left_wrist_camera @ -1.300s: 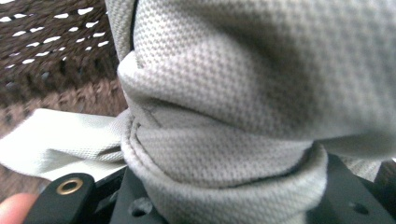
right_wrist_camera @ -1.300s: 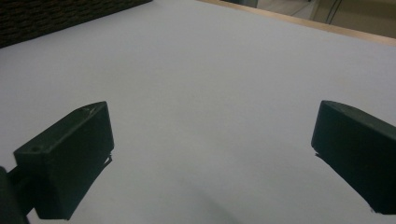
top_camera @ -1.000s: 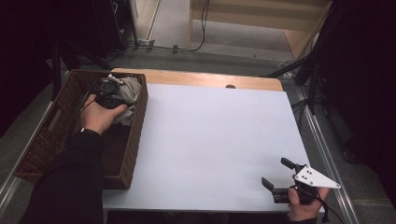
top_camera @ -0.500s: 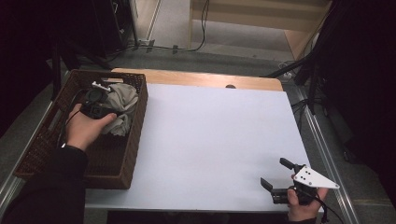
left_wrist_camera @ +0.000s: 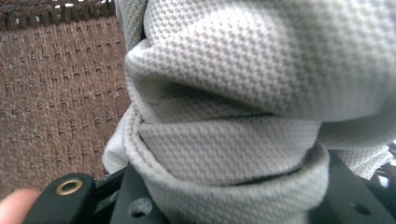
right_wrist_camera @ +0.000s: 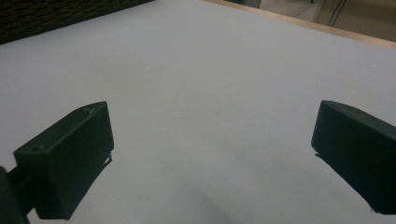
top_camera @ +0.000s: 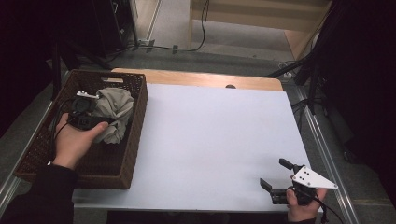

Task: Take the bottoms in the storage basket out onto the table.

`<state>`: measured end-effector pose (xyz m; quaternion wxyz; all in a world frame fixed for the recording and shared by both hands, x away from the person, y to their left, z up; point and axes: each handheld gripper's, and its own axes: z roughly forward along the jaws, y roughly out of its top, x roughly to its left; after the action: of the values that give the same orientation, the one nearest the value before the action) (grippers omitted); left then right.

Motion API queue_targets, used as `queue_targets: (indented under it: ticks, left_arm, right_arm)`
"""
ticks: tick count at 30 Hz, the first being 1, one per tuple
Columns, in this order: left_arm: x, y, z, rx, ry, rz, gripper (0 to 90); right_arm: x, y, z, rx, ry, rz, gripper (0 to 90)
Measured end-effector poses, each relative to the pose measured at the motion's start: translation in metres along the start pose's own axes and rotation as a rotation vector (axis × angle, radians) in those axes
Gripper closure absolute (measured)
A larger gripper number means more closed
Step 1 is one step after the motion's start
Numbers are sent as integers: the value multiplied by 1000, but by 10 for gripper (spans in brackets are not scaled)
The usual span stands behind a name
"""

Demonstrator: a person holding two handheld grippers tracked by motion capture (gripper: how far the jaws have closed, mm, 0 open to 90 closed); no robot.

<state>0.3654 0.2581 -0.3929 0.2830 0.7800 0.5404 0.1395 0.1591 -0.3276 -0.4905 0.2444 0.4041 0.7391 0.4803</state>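
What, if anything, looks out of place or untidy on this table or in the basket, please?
Nothing looks damaged or spilled. The grey cloth is bunched and creased in the wicker basket, gripped by the left tool. The right tool stands open over the bare white table.

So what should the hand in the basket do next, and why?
Probably lift the grey cloth up over the basket wall toward the white table. The left gripper is already clamped on its folds, while the right gripper waits open over the table.
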Motion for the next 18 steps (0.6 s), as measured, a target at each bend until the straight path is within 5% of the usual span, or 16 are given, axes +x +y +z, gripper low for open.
queue_targets:
  ticks: [18]
  left_arm:
    - [-10,-24,-42,-311,-24,-28,613]
  right_arm:
    - [0,-1,1,3,-4,-5,0]
